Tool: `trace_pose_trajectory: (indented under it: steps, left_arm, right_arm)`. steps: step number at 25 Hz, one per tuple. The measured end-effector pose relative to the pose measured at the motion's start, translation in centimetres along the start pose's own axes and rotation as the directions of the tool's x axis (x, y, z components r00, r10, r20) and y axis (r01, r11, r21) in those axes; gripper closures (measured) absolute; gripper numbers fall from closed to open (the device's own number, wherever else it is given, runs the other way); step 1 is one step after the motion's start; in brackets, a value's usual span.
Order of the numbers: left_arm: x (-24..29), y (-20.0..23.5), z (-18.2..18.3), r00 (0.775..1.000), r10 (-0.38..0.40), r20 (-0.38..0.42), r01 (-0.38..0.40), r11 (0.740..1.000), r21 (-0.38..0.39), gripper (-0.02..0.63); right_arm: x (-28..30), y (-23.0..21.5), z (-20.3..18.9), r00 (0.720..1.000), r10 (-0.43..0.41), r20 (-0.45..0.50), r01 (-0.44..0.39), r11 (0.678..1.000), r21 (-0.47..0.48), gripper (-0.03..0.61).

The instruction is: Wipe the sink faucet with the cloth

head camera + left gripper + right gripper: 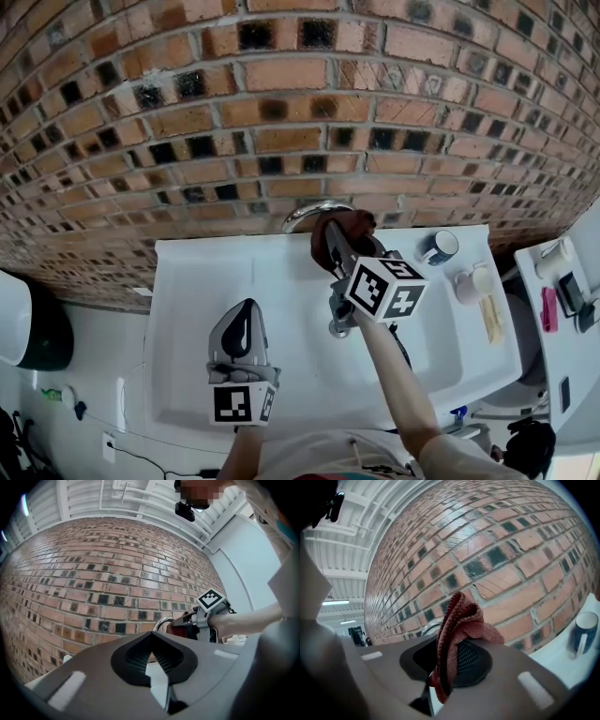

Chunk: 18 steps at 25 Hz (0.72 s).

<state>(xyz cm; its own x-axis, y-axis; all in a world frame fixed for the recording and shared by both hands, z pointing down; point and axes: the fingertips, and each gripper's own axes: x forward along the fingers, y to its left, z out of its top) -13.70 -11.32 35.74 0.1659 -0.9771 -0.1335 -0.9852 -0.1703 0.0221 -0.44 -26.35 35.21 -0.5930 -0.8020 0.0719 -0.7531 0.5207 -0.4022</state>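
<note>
- We identify a washroom or utility corner: a white sink [202, 309] is mounted against a brick wall [281, 103] at 12 o'clock.
- A chrome faucet [302, 217] stands at the sink's rear edge; a blue mug [438, 247] sits at 2 o'clock.
- We note a white ribbed ceiling [347, 522] with strip lights [335, 603] overhead.

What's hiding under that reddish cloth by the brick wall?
The shiny faucet: its curved spout pokes out left of the cloth, which the right gripper holds. The part beneath is covered.
</note>
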Motion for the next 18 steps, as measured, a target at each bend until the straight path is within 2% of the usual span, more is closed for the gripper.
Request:
trace_pose_trajectory:
  steps: [3,10,13,18]
  left_arm:
    - [0.2,-0.2,-0.2,1.0,-0.007,-0.009,0.007,1.0,-0.005,0.614]
    - [0.9,-1.5,-0.8,0.998,-0.05,-0.025,0.05,0.999,-0.004,0.614]
    - [0.9,-1.5,-1.4,0.997,-0.057,-0.052,0.057,0.998,-0.01,0.614]
    - [1.1,-0.9,-1.0,0.999,-0.035,-0.029,0.034,0.999,-0.005,0.614]
  right_arm:
    - [0.8,2.7,-0.5,1.0,0.027,-0.006,-0.027,0.996,-0.089,0.532]
    - [2.7,5.6,-4.3,0.991,0.079,-0.105,-0.096,0.98,-0.177,0.532]
    - [3.3,5.1,-5.8,0.987,0.075,-0.142,-0.1,0.979,-0.176,0.532]
    - [4.0,4.6,-7.6,0.98,0.071,-0.188,-0.101,0.983,-0.154,0.532]
